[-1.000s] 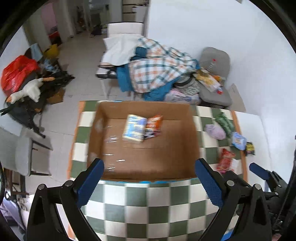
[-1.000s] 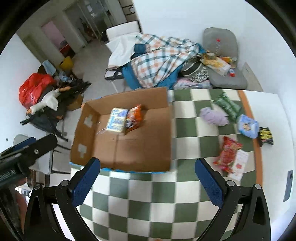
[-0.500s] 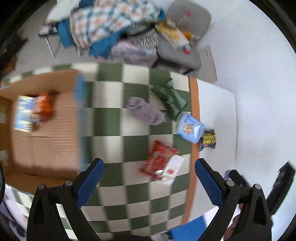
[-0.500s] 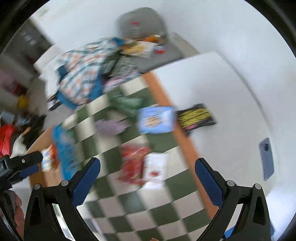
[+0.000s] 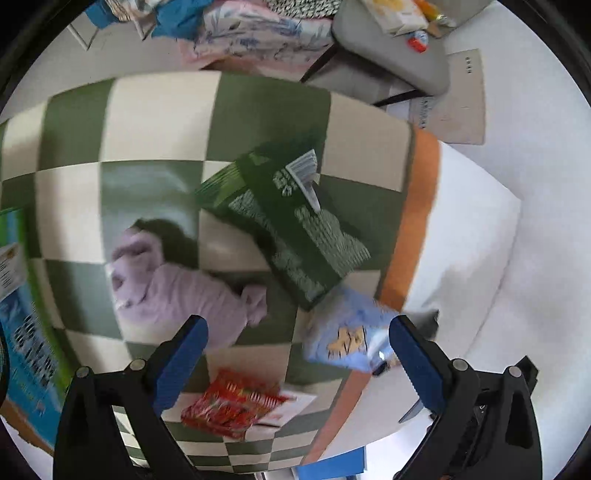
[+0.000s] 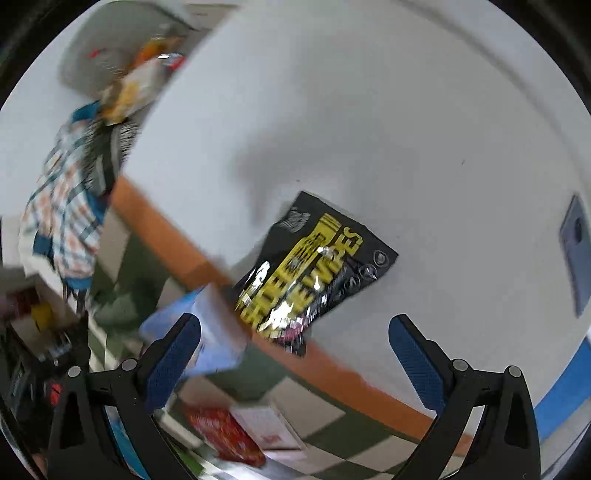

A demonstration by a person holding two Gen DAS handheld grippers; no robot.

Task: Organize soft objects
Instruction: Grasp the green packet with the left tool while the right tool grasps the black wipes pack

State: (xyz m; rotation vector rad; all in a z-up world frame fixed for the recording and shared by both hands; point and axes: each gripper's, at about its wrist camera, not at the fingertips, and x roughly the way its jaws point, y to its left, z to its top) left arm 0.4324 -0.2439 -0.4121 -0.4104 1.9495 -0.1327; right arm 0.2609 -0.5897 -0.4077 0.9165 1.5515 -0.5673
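In the left wrist view my left gripper (image 5: 297, 343) is open and empty above the green-and-cream checked cloth (image 5: 155, 122). Just ahead of it lie a lilac soft cloth (image 5: 177, 288), a dark green packet (image 5: 291, 225), a light blue packet (image 5: 347, 338) and a red packet (image 5: 232, 406). In the right wrist view my right gripper (image 6: 295, 343) is open and empty over a black-and-yellow packet (image 6: 314, 273) on the white tabletop. The light blue packet (image 6: 214, 332) and red packet (image 6: 225, 435) lie near its left finger.
The cloth's orange border (image 5: 413, 221) runs beside bare white tabletop (image 6: 369, 129). A box edge with blue print (image 5: 26, 332) is at the left. A grey chair with clutter (image 5: 391, 33) and piled clothes (image 6: 62, 206) stand beyond the table. A dark phone (image 6: 576, 251) lies at right.
Both grippers have swung right, away from the cardboard box, and dropped closer to the table. The packets and lilac cloth now fill the views. Both stay open.
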